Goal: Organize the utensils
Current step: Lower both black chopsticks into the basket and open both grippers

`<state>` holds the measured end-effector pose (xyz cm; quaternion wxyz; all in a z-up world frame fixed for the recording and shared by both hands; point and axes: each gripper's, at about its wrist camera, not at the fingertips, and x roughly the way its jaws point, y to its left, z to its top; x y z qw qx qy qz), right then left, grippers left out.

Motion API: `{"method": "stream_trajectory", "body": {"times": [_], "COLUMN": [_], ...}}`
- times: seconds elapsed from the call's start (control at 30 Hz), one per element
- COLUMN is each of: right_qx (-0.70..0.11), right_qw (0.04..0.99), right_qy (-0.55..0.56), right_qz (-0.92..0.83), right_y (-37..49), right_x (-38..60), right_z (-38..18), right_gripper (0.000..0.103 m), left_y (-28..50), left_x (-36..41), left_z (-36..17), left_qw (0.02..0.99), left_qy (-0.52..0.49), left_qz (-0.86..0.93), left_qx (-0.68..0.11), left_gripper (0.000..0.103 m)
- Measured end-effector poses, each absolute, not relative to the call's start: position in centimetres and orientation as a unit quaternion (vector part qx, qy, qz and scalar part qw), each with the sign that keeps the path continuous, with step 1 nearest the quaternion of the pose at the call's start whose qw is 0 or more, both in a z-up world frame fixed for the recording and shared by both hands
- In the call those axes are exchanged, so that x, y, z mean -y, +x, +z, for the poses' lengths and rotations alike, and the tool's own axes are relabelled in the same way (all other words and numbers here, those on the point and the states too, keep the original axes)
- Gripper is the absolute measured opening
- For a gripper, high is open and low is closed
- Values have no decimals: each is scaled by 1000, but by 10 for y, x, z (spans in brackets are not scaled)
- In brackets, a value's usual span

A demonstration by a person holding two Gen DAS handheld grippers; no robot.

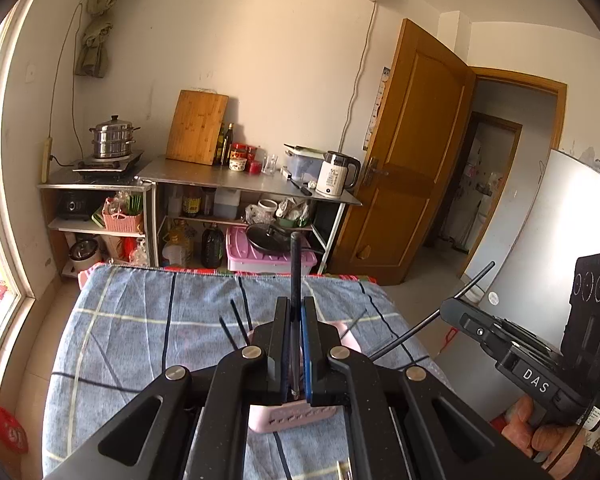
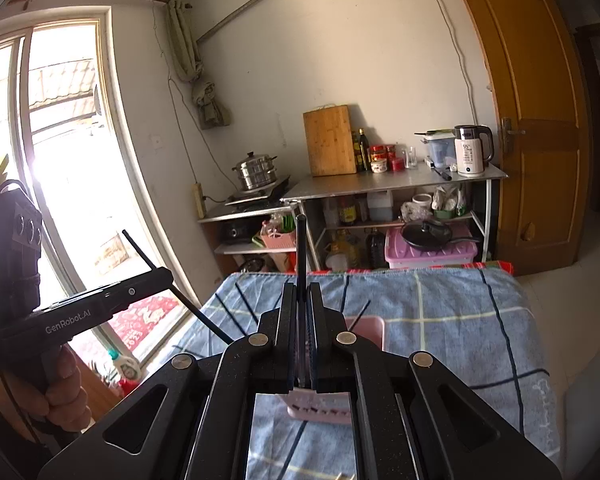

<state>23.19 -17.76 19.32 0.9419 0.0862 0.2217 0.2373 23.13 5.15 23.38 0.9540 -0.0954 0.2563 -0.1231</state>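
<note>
Pink basket (image 1: 292, 420) sits below on the blue plaid cloth (image 1: 140, 320), loose black chopsticks (image 1: 236, 320) scattered around it. Left hand-held gripper (image 1: 296, 312) clamps one upright black chopstick (image 1: 295, 264); right hand-held gripper (image 2: 301, 300) clamps another chopstick (image 2: 301, 248).

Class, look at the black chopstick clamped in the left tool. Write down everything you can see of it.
The black chopstick is a thin, straight, matt dark stick with a blunt, rounded top. It is pinched between the shut fingers of the left tool, which alone touches it, and points forward beyond them. It hangs above the pink basket on the blue checked cloth. Its material is unclear.
</note>
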Motion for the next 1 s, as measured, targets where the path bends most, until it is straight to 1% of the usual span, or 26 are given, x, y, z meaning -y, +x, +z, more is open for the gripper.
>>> {"method": "stream_trajectory", "body": {"times": [0.13, 0.6, 0.9, 0.97, 1.0], "right_qx": [-228, -300, -317, -320, -322], "right_qw": [942, 924, 920, 918, 917], "right_qy": [88, 82, 80, 79, 80], "right_qz": [231, 224, 216, 219, 221], "right_y": [247, 272, 282, 281, 281], "right_x": [175, 163, 164, 163, 163], "right_z": [185, 124, 114, 115, 116], "right_gripper": [5, 5, 6, 6, 6], "left_y": [249, 280, 291, 289, 287], "left_x": [-52, -48, -50, -48, -49], "left_z": [223, 151, 125, 126, 130], "left_qw": [952, 932, 925, 926, 928], "left_qy": [-97, -97, -92, -86, -85], "left_qz": [-119, -109, -96, -95, -97], "left_qx": [-266, -333, -355, -354, -349], "left_gripper": [4, 5, 5, 8, 15]}}
